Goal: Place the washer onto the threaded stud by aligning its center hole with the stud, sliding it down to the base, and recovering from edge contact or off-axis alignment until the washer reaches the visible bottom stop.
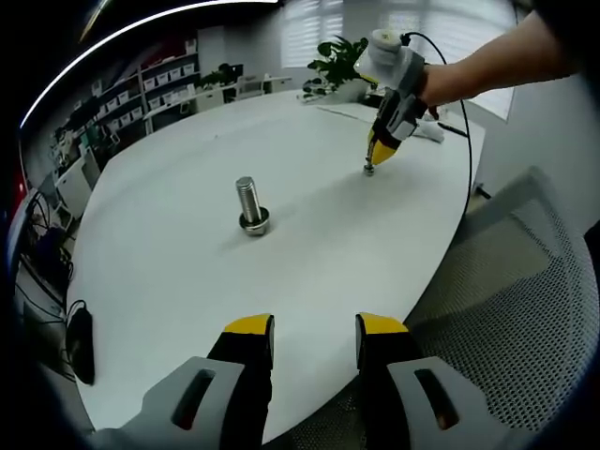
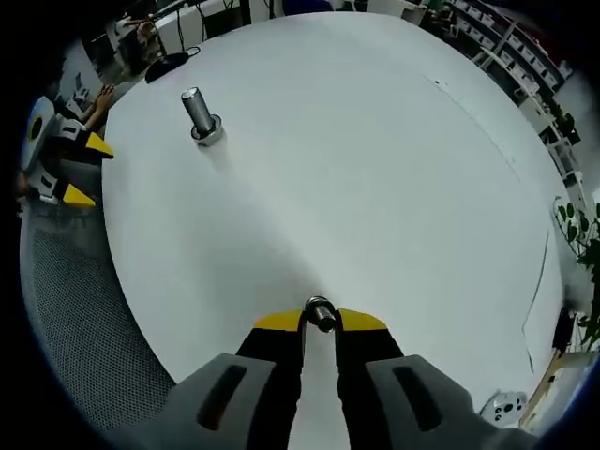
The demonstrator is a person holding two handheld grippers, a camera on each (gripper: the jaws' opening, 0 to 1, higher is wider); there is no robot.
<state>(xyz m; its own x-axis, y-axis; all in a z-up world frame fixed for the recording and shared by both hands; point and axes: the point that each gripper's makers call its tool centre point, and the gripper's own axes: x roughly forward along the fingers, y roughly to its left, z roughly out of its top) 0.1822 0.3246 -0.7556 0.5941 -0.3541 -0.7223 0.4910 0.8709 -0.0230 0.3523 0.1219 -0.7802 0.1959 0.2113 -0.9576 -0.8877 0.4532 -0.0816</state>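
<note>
Washer pinched in the right gripper, well apart from the stud.

Right gripper (image 2: 320, 321) closed down to a narrow gap, jaws clamping a small metal washer (image 2: 320, 313) by its rim at the yellow tips, just over the white desk (image 2: 375, 169). Threaded stud (image 1: 248, 204) upright on its flanged base near mid-desk, bare of any washer. Left gripper (image 1: 315, 339) hanging at the desk edge, jaws parted and holding nothing. Likely light, stiff and slick: thin steel, prone to pivot or slip in the pinch. Best held across opposite edges, hole left clear, face kept level with the stud axis to avoid catching on threads.
</note>
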